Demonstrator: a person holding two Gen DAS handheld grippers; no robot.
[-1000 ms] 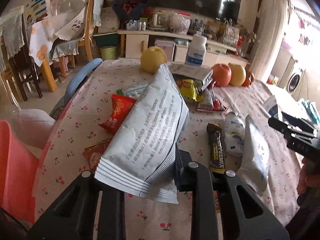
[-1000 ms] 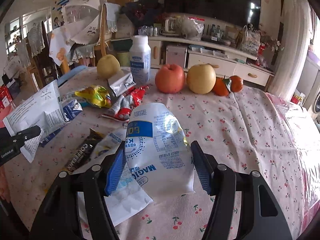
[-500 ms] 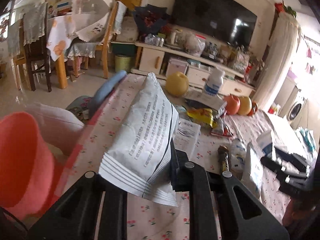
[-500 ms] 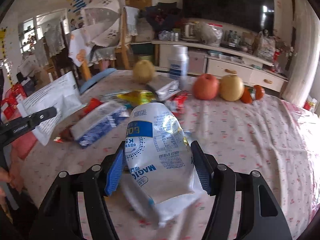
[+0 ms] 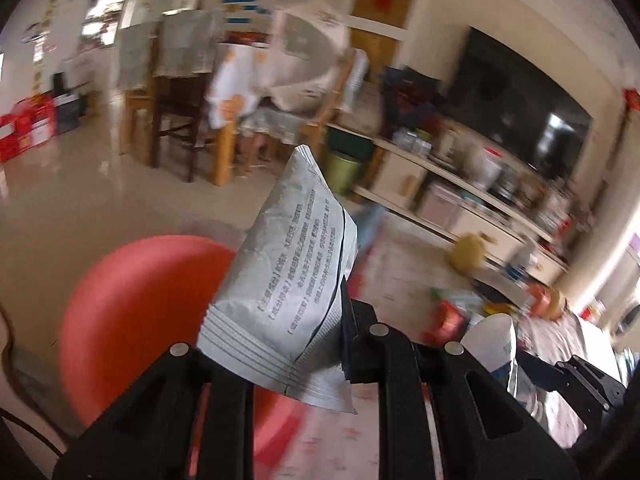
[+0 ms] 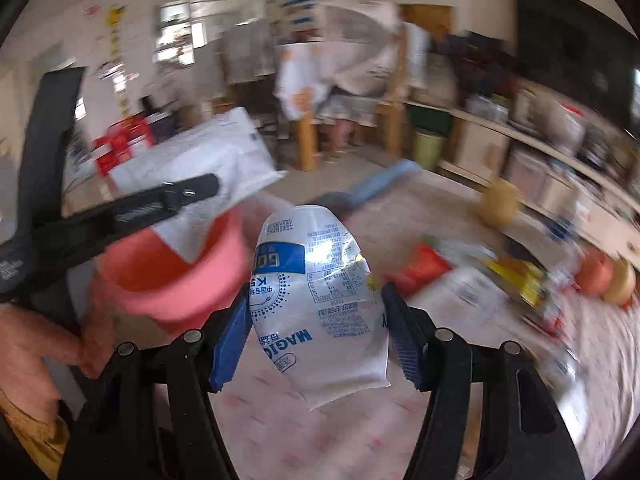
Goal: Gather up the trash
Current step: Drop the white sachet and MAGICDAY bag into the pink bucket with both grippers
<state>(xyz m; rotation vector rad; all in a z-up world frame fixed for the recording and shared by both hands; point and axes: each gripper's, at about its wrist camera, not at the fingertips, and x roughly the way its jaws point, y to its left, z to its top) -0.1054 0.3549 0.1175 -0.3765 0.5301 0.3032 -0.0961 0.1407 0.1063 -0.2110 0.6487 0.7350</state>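
Observation:
My left gripper [image 5: 304, 360] is shut on a grey-white printed packet [image 5: 296, 280], which stands up over the rim of a pink bin [image 5: 140, 320] on the floor. The right wrist view shows that same left gripper [image 6: 200, 188] holding the packet [image 6: 224, 156] above the pink bin [image 6: 172, 284]. My right gripper [image 6: 318, 332] is shut on a white and blue pouch [image 6: 320, 300], its blue pads [image 6: 232, 344] pressing both sides, just right of the bin. That pouch [image 5: 492, 340] also shows at the lower right of the left wrist view.
The table with the flowered cloth [image 6: 520, 420] carries a red wrapper [image 6: 424, 268], a yellow wrapper [image 6: 516, 276], a pear [image 6: 500, 204] and an apple [image 6: 596, 272]. A hand [image 6: 32, 352] grips the left tool. Wooden chairs [image 5: 180, 120] and a green bin [image 5: 344, 168] stand behind.
Both grippers have swung left from over the table to the pink bin, each keeping its load. The views are now blurred by the motion.

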